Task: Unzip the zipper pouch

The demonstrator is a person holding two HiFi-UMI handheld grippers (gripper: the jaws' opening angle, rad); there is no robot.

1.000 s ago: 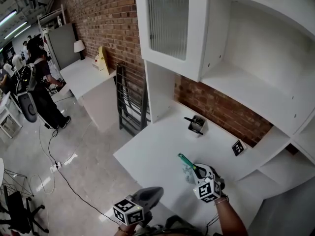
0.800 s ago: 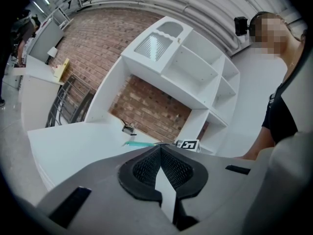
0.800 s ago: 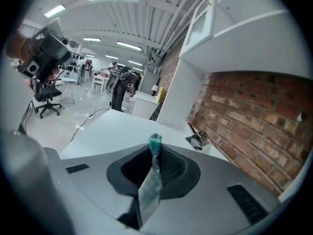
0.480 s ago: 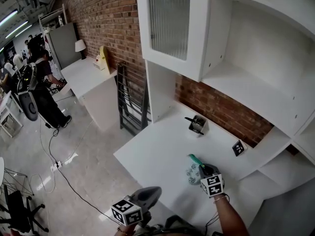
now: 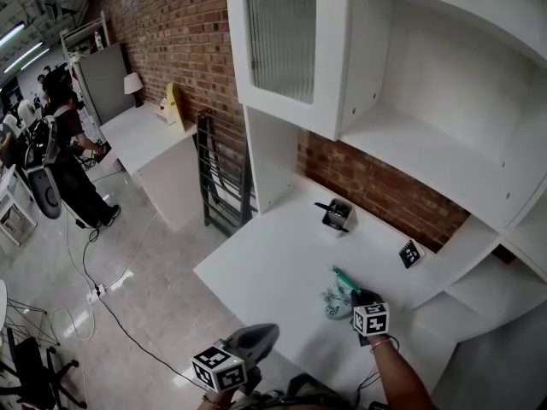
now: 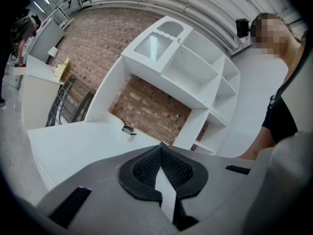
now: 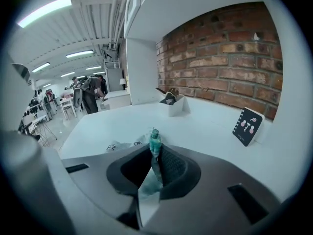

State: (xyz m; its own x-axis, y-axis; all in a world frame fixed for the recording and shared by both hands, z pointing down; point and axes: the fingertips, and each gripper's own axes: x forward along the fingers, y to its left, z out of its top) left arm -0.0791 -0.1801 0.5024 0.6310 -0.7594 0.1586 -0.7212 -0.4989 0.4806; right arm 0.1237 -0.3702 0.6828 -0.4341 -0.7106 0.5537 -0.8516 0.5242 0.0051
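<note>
The zipper pouch, pale with a printed pattern and a teal top edge, lies partly on the white desk at the front right. My right gripper is shut on that teal edge, and its marker cube faces up. In the right gripper view the teal edge sticks up between the closed jaws of the right gripper, with the pouch's printed body lying on the desk beyond. My left gripper hangs below the desk's front edge, away from the pouch. Its jaws are shut on nothing.
A small white pen holder stands at the back of the desk near the brick wall. A black card with pink marks leans at the back right. White shelves and a glass-door cabinet rise above. People stand far off at the left.
My right gripper has come down and moved right with the pouch, rolling as it went. The pouch has sunk from the air onto the desk. The left gripper has stayed put.
</note>
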